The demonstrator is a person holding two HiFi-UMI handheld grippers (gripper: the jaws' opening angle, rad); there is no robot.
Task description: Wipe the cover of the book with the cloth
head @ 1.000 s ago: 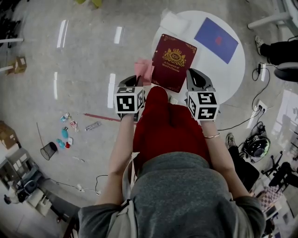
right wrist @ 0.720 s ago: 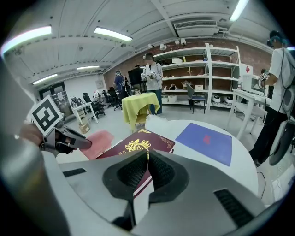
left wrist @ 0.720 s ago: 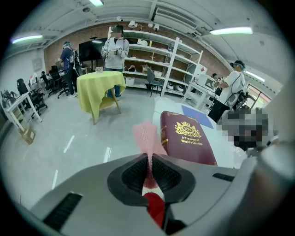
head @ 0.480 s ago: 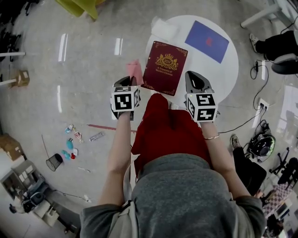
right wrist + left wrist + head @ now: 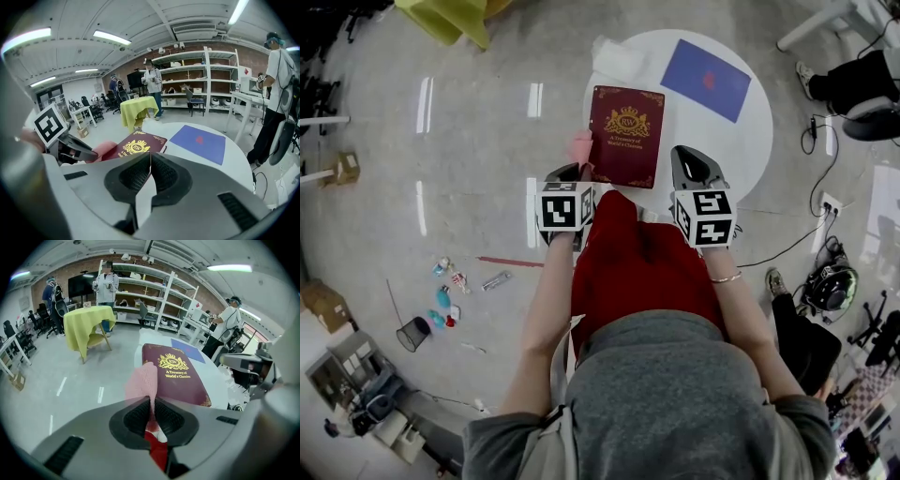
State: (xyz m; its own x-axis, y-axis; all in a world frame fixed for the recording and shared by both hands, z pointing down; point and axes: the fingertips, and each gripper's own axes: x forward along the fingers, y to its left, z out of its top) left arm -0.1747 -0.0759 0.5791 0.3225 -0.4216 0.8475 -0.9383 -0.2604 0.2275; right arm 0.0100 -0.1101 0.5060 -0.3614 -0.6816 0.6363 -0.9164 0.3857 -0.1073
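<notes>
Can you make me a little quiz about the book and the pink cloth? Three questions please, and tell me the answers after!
1. True or false: the left tongs are shut on the pink cloth.
2. Pick one: what else lies on the round white table, beyond the dark red book? A) a blue sheet B) a green cup C) a banana
3. Fill the gap: the right tongs are shut and hold ____.

Key: 1 true; 2 A; 3 nothing.
</notes>
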